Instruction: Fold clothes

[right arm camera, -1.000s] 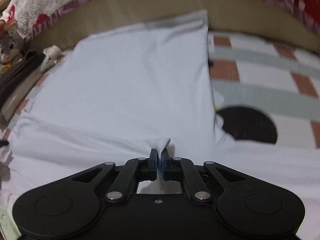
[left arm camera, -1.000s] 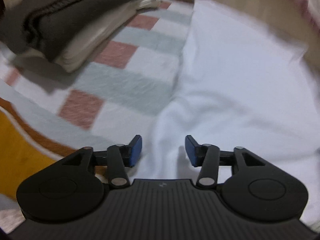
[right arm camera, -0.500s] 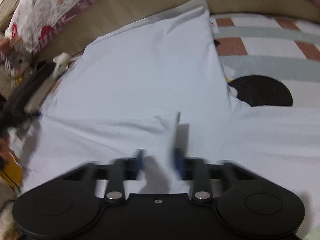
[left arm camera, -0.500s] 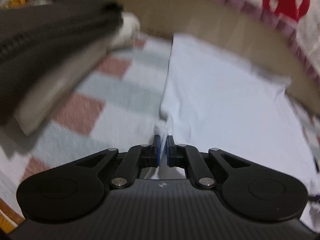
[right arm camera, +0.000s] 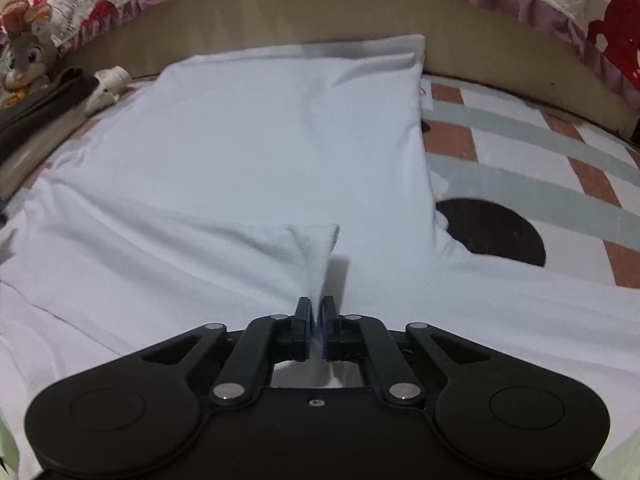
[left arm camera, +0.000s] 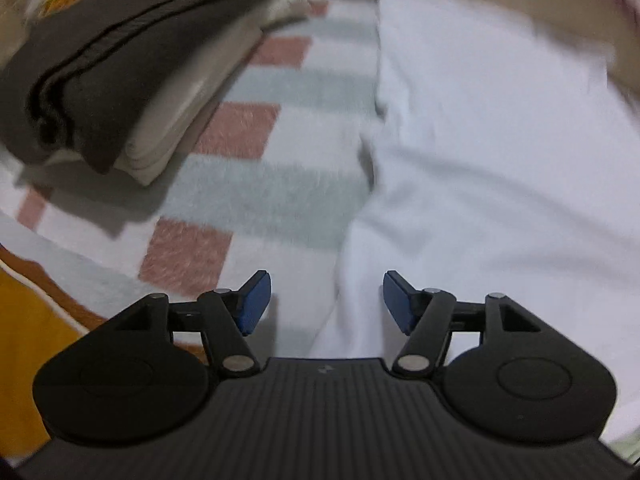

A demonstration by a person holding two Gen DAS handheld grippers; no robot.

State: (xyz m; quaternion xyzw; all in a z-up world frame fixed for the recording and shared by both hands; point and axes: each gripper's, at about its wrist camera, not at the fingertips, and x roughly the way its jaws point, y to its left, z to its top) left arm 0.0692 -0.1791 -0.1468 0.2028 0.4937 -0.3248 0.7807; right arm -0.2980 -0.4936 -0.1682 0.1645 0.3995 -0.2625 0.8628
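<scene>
Left wrist view: at far left, a folded stack of clothes, dark brown over cream (left arm camera: 132, 76), rests on the checked bed cover of pink, grey-green and white squares (left arm camera: 256, 200). The left gripper (left arm camera: 326, 300), in the near foreground, has just been opening; its blue-padded fingers (left arm camera: 254, 304) stand apart and released, with the near left edge of the white cotton garment (left arm camera: 492, 168) lying below and between them, untouched by the pads. The garment spreads from near centre to far right across the bed.

Right wrist view: at far left, a grey plush rabbit (right arm camera: 28, 54) sits above the same folded stack. The white garment covers the middle of the bed cover, its far part a smooth rectangle, its near part creased. The right gripper (right arm camera: 316, 326) has just been closing and is clenched on a raised peak of the white fabric, pinched between its fingers. At right, a black round patch (right arm camera: 496, 232) shows on the bed cover, just beside the garment's right edge.
</scene>
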